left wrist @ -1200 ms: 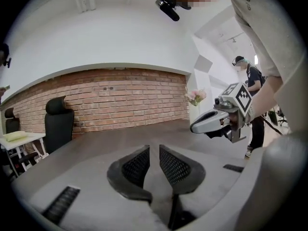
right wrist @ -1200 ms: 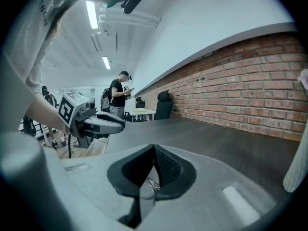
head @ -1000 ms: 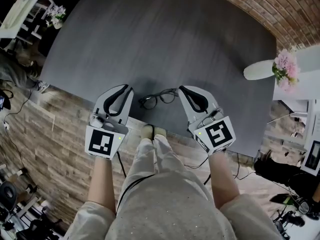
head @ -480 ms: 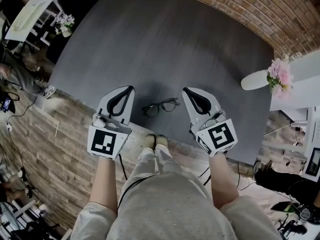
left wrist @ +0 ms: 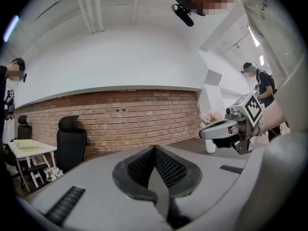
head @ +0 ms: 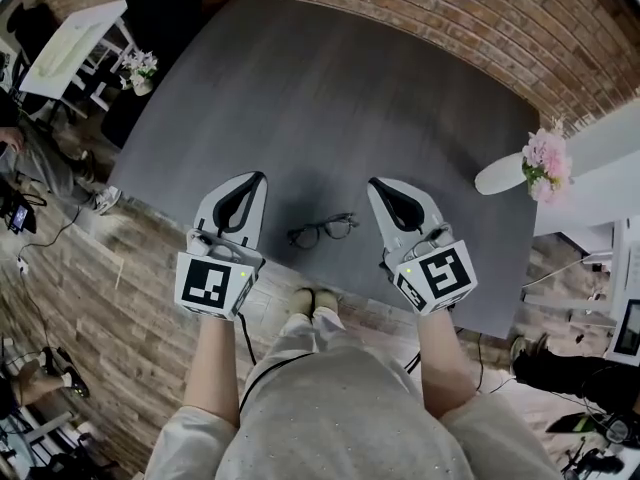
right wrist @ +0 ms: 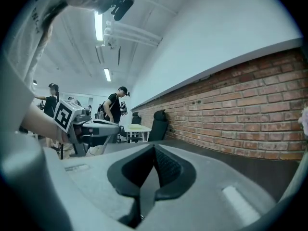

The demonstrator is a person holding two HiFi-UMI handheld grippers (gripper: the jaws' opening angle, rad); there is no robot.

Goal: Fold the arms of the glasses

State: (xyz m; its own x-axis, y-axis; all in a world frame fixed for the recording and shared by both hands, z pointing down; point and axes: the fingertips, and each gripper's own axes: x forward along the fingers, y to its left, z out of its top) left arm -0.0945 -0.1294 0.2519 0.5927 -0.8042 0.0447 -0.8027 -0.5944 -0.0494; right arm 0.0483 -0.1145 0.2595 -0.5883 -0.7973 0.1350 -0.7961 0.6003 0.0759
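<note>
A pair of black-framed glasses lies on the dark grey table near its front edge, between my two grippers. My left gripper hangs to the left of the glasses, shut and holding nothing. On the other side my right gripper is shut too, with nothing in it. Both hover apart from the glasses and point level across the table. In the left gripper view the closed left gripper faces a brick wall, with the right gripper off to its right. The right gripper view shows the closed right gripper and the left gripper.
A white vase with pink flowers stands at the table's right edge. A brick wall runs behind the table. A white desk and black chairs stand at the far left. People stand in the room beyond. Wooden floor lies below the table's front edge.
Both grippers have risen above the table. The left gripper's jaws closed from partly open to shut. The glasses stayed on the table and look smaller and lower in the head view.
</note>
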